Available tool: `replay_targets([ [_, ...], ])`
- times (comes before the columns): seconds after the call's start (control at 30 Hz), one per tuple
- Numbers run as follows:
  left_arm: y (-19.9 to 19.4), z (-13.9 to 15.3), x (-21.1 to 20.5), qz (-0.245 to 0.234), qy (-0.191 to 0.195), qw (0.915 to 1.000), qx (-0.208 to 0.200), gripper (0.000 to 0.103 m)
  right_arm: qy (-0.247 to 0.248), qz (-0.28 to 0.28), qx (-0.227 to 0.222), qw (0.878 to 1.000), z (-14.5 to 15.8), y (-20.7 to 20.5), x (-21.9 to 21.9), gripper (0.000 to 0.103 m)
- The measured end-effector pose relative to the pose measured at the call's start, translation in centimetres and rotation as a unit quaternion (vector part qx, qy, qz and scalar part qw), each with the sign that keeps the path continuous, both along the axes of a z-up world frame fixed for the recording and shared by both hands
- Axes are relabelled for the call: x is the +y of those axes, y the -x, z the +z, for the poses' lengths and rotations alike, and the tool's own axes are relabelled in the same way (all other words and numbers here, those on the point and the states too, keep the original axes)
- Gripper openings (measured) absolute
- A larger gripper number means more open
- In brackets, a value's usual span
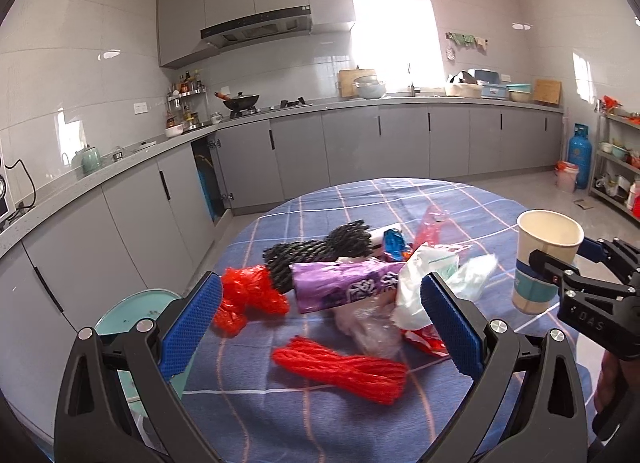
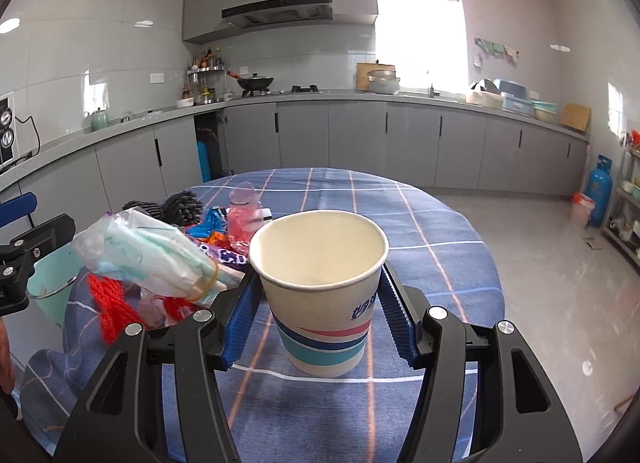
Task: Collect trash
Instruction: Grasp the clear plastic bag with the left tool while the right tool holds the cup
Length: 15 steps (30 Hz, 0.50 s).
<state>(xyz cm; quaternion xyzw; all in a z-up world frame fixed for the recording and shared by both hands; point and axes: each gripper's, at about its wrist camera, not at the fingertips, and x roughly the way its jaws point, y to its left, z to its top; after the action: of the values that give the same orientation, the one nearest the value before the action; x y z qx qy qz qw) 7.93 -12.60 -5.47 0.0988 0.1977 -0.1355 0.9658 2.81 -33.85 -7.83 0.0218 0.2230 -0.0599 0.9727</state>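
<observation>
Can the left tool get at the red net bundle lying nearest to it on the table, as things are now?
Probably yes. The left tool is open and empty, and the red net bundle lies on top of the tablecloth just ahead, nothing covering it. The right tool holds the paper cup off to the side.

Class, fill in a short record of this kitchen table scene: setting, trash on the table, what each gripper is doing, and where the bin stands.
Setting: round table with blue checked tablecloth in a grey kitchen
Right gripper: shut on a paper cup, upright, looks empty
Left gripper: open, holding nothing, facing the trash pile
Trash pile: purple wrapper, red plastic bag, black net, red net, clear bags
Bin: pale green bin, beside the table's left edge
</observation>
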Motion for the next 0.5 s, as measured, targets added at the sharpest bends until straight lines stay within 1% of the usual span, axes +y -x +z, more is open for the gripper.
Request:
replay_targets([
  [0.13,0.6,0.4,-0.4,-0.003,0.001,1.0000,-0.008,0.098,-0.005,-0.003,0.000,1.000,-0.3,0.1,-0.3,0.059],
  [0.23,1.1,0.7,-1.0,-0.014,0.000,0.9999,-0.010,0.098,-0.007,-0.008,0.005,1.000,-0.4,0.3,-0.9,0.059],
  [0.37,1.3,0.9,-2.2,-0.026,-0.001,0.9996,-0.014,0.098,0.000,-0.019,0.004,1.000,-0.6,1.3,-1.7,0.059],
  [0.5,1.0,0.6,-4.7,-0.042,-0.010,0.9990,-0.009,0.098,-0.007,-0.030,0.004,1.000,-0.9,1.3,-2.6,0.059],
])
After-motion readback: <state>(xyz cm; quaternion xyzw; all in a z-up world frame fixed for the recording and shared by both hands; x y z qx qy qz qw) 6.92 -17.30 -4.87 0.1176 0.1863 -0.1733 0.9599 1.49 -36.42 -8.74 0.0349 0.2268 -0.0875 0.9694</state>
